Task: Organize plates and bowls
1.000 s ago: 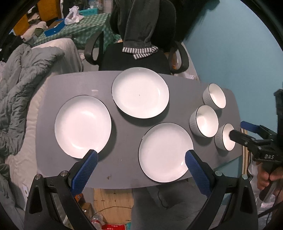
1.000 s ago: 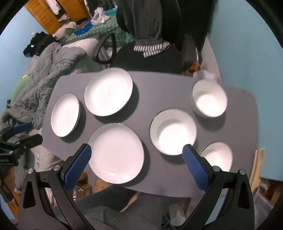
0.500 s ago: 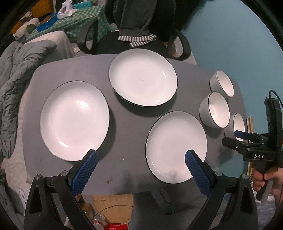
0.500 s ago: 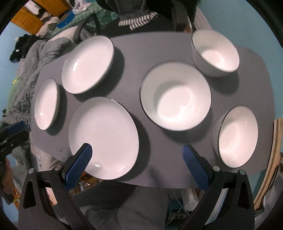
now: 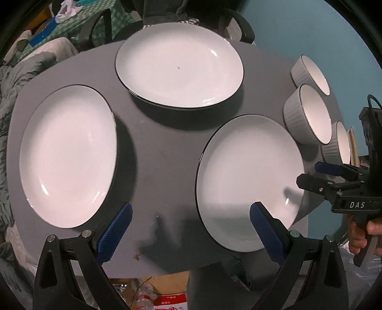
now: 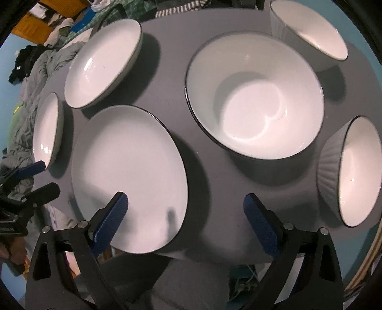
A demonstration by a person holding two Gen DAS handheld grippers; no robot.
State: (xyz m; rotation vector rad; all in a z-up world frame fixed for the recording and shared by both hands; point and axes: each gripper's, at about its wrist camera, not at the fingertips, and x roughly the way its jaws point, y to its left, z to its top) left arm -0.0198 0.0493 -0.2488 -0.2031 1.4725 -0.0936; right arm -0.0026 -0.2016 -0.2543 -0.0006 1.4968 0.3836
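Three white dark-rimmed plates lie on the grey table (image 5: 152, 147): a left plate (image 5: 68, 155), a far plate (image 5: 179, 65) and a near-right plate (image 5: 248, 181). Three white ribbed bowls stand in a row at the right: far bowl (image 5: 312, 74), middle bowl (image 5: 310, 114), near bowl (image 5: 341, 145). My left gripper (image 5: 188, 226) is open and empty above the front edge, between the left and near-right plates. My right gripper (image 6: 186, 217) is open and empty, low over the front edge between the near-right plate (image 6: 129, 178) and the middle bowl (image 6: 255, 95).
An office chair (image 5: 167, 14) with clothes stands behind the table. A grey quilt (image 5: 9, 71) lies to the left. A cardboard box and bottles (image 5: 157, 295) sit on the floor under the front edge. A blue wall (image 5: 310, 28) is at the right.
Both grippers have moved down and closer to the table; plates and bowls look larger. Nothing on the table has moved, and both grippers stay open.
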